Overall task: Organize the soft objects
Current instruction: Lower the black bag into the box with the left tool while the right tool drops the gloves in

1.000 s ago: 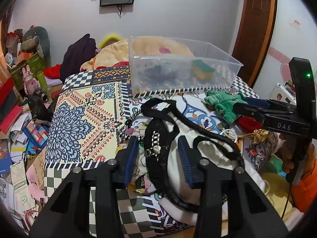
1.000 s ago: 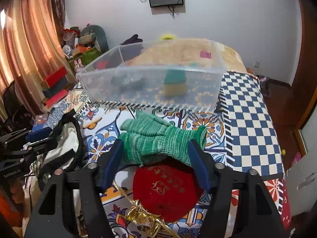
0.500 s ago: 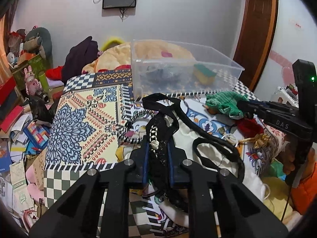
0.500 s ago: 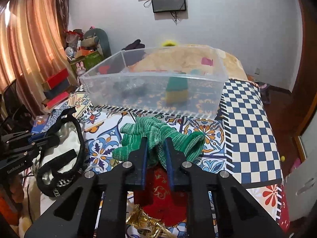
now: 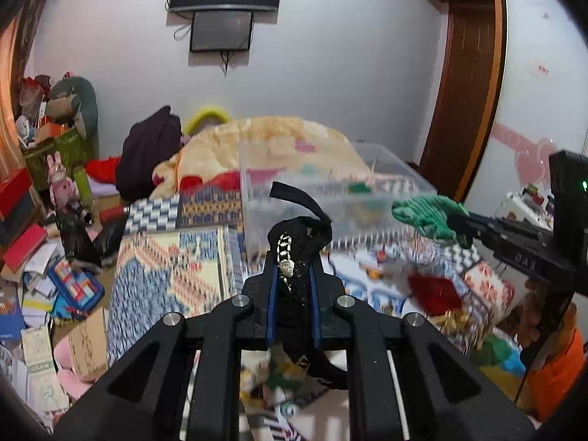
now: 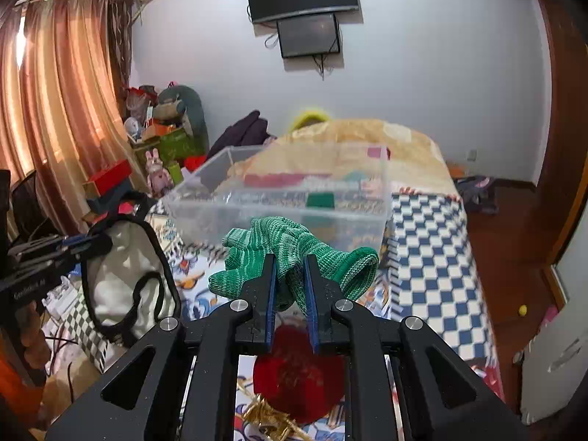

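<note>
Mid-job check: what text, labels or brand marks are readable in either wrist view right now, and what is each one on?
"DAS": embossed on the right gripper body, seen from the left wrist view.
Embossed word on the left gripper body, right wrist view: too blurred to read.
Pink sticker on the white door: too small to read.
Papers and boxes on the floor: print is illegible.
Gold design on the red pouch: blurred.

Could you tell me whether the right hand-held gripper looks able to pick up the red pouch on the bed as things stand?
Probably not yet: the right hand-held gripper is shut on the green knitted glove, with the red pouch lying below it.
</note>
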`<state>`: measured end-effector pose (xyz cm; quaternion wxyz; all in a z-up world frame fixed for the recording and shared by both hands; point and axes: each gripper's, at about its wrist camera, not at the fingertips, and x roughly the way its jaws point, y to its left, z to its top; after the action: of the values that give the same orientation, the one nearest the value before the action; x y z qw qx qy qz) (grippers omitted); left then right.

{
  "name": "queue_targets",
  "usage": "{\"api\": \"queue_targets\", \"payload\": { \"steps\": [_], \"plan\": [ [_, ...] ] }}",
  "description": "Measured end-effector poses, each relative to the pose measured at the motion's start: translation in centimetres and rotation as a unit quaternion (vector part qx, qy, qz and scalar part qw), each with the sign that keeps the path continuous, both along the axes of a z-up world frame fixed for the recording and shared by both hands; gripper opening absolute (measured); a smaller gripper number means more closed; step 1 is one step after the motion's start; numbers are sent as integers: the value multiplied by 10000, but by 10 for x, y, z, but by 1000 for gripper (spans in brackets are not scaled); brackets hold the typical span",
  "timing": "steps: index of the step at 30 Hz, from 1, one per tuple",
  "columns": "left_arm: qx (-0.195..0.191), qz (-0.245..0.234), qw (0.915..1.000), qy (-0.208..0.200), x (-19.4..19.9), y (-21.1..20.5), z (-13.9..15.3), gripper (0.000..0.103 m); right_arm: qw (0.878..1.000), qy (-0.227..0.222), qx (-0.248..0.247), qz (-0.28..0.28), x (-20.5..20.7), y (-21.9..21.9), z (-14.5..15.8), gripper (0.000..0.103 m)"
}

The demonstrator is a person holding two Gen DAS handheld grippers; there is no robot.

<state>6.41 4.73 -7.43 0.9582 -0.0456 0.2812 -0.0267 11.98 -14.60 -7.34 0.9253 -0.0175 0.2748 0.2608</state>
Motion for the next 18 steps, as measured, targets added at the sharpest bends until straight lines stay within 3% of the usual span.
{"api": "queue_targets", "payload": {
  "steps": [11,18],
  "plan": [
    [29,53,9980,-631,35,3,53,14,9992,-375,140,-97,22,-1,27,13],
    [109,168,9958,-894,60,-4,70,14,9983,-561,141,-92,39,10,41,13]
  ]
}}
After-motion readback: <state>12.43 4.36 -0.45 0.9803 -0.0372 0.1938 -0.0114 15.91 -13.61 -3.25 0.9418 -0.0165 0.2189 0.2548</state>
